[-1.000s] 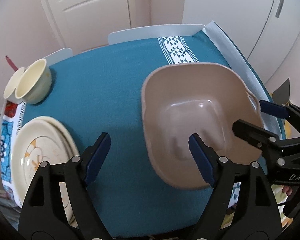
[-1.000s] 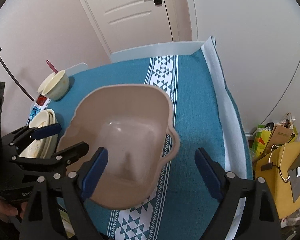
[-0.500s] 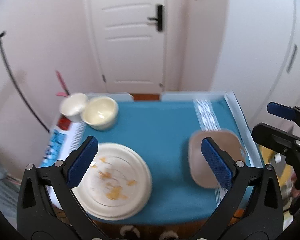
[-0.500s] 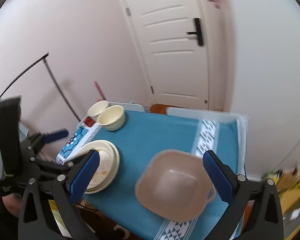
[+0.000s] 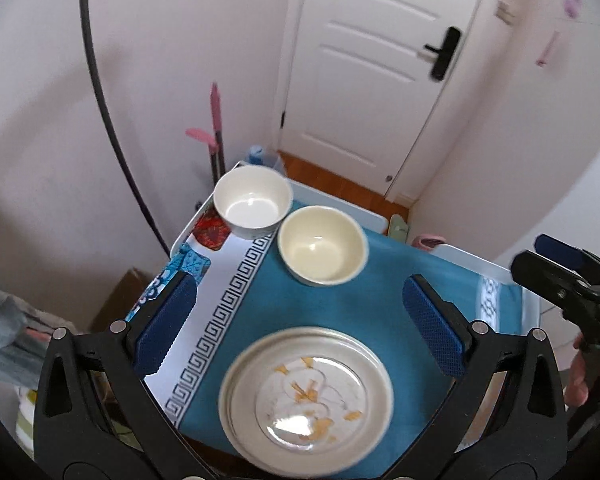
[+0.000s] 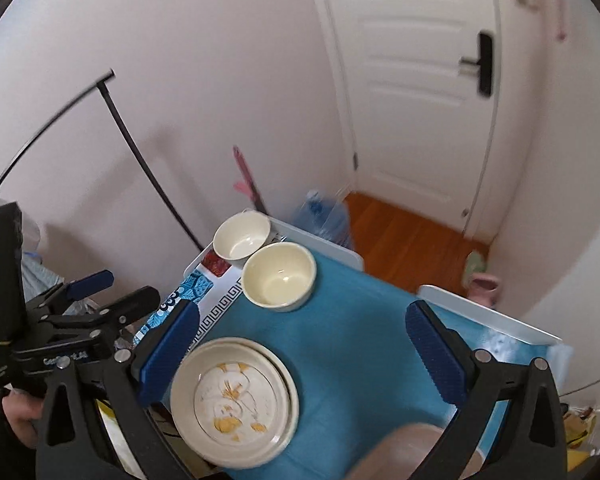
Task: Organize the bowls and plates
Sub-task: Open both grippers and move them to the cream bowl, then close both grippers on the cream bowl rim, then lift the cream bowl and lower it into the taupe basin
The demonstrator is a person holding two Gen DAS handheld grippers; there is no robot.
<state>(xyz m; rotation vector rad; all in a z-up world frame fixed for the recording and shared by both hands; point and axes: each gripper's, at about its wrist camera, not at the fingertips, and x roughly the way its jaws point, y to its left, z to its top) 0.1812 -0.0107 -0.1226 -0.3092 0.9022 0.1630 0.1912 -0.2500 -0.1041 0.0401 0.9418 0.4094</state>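
Observation:
A stack of cream plates [image 5: 306, 398] with orange food bits lies at the near edge of the teal tablecloth [image 5: 388, 280]. It also shows in the right wrist view [image 6: 234, 402]. Behind it stand a cream bowl [image 5: 323, 245] and a white bowl [image 5: 253, 202], touching; both show in the right wrist view [image 6: 279, 276], [image 6: 242, 236]. The rim of a beige tub [image 6: 416, 452] shows at the bottom. My left gripper [image 5: 300, 328] is open and empty above the plates. My right gripper [image 6: 304, 348] is open and empty, high over the table.
A white door [image 5: 372, 64] stands behind the table. A black curved rod [image 5: 100, 96] leans at the left wall. A pink-handled tool [image 5: 216, 132] stands by the table's far corner. A water bottle [image 6: 324, 216] sits on the floor beyond the table.
Both grippers have risen and swung left, away from the beige tub. The plates and two bowls now fill the views. Both stay open.

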